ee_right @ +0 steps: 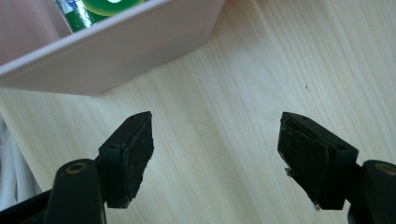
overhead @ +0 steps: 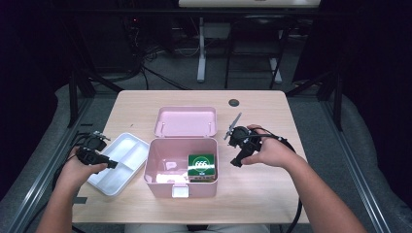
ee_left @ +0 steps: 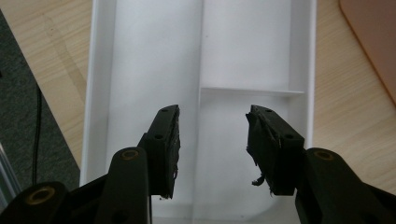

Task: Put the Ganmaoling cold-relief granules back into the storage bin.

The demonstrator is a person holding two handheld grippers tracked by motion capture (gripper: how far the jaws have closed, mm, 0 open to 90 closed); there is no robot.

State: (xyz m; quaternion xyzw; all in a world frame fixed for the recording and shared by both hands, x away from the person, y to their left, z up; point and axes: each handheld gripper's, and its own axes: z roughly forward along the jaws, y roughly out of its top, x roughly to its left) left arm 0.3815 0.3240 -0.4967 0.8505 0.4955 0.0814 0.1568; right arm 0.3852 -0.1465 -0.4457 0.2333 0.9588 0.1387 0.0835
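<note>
Progress, judged from the layout: the green tin (overhead: pixel 201 167) already sits in the pink box (overhead: pixel 160 180), right near corner, so the packing step looks done. Left to do, probably: close the lid (overhead: pixel 185 121), which stands open at the box's far side.

Near left: left tongs (overhead: pixel 114 164) hover over the white tray (overhead: pixel 112 187), jaws spread, nothing between them. In the left gripper view the left tongs (ee_left: pixel 212 140) point along the tray (ee_left: pixel 100 93): one long compartment and two shorter ones, all empty as far as visible.

Middle: rest of the box floor is bare apart from the tin; a white latch tab is on the near wall.

Right: right tongs (overhead: pixel 236 162) hang just right of the box, jaws spread, holding nothing. In the right gripper view the right tongs (ee_right: pixel 215 154) are over bare table (ee_right: pixel 243 84), with the box wall (ee_right: pixel 107 51) and a bit of the tin (ee_right: pixel 93 9) beyond.

Far: the lid lies on the table behind the box, underside up.
</note>
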